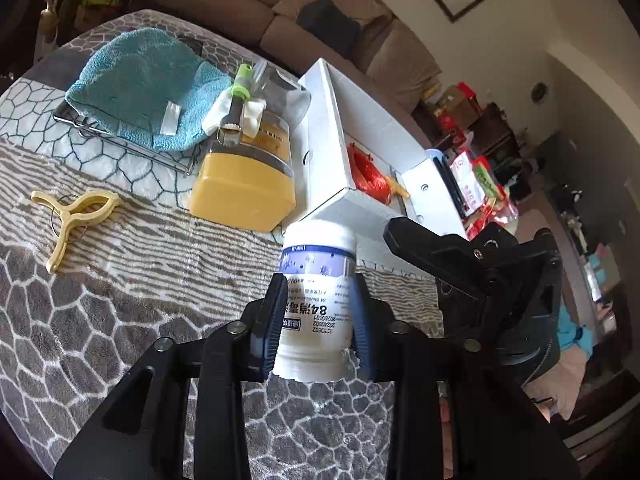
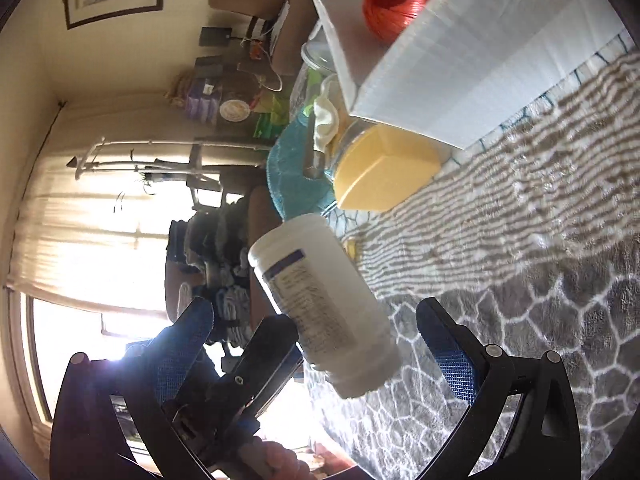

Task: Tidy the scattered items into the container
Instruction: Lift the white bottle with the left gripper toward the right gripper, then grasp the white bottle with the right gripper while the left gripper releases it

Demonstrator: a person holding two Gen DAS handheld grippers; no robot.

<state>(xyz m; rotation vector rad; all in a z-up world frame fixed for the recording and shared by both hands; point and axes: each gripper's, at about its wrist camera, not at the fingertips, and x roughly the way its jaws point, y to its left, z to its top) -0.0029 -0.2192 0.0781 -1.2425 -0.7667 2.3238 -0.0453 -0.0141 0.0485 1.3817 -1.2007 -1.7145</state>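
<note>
While the white plastic bottle (image 1: 316, 300) is clamped between the blue ribbed pads of the left claw (image 1: 318, 320), it is held clear of the tabletop (image 1: 120, 320) — a squat cylinder with a purple-banded label and printed text, its threaded neck toward the camera. From the right wrist view the same bottle (image 2: 324, 304) is seen tilted, and the right claw (image 2: 320, 340) is seen spread wide, gripping nothing. A plush grey-and-white patterned cover is spread over the tabletop. Just beyond the bottle the white corrugated box (image 1: 332, 128) stands open, with a red spool of twine (image 1: 368, 172) inside. Beside the box a clear jar with a yellow lid (image 1: 244, 184) lies on its side, a teal fleecy towel (image 1: 140, 84) is draped over a wire rack, and a pale yellow clip (image 1: 72, 216) lies apart — open cover all around it.
</note>
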